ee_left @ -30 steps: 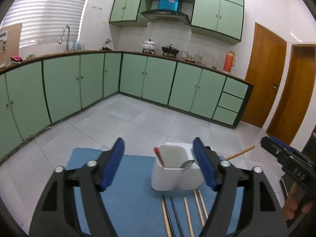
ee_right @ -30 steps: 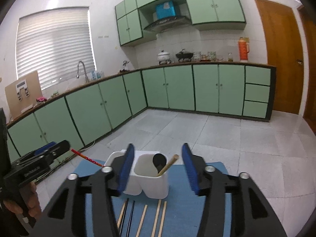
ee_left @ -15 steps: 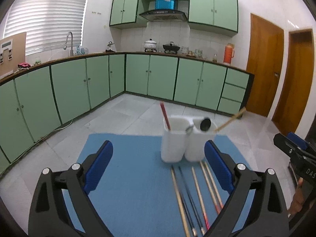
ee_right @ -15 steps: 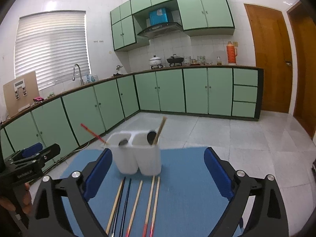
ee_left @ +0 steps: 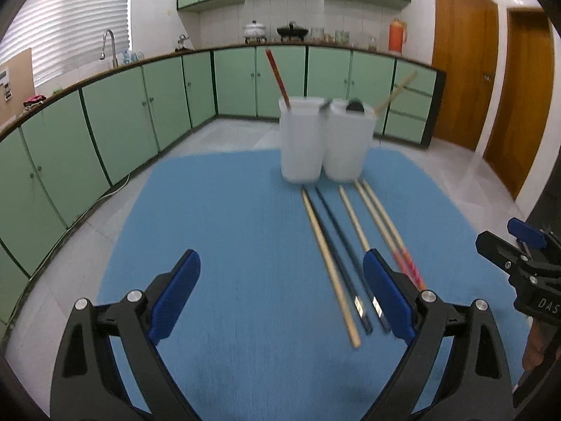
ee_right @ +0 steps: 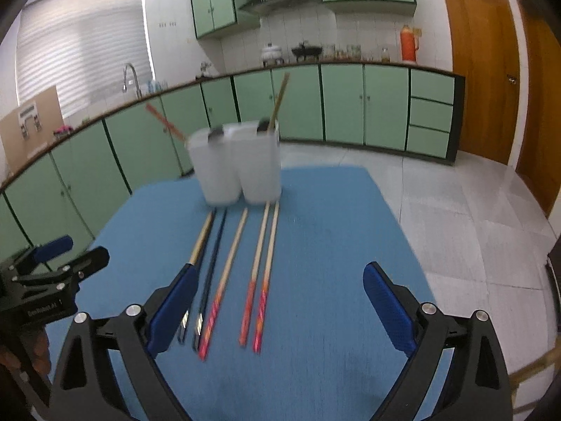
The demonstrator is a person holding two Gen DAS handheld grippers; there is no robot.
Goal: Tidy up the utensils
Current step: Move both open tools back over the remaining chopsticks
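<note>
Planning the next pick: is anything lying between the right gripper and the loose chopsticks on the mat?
Nothing visible does. The right gripper is open above the blue mat, and the chopsticks lie bare between it and the white holders.

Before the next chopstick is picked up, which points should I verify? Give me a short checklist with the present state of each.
1. Left gripper jaws open, holding nothing: ok.
2. Right gripper jaws open, holding nothing: ok.
3. Chopsticks lie side by side on the blue mat, reachable: ok.
4. White holder upright: ok.
5. Free room inside the holder: cannot tell.
6. Sharp picture for aiming: not ok, motion blur.
</note>
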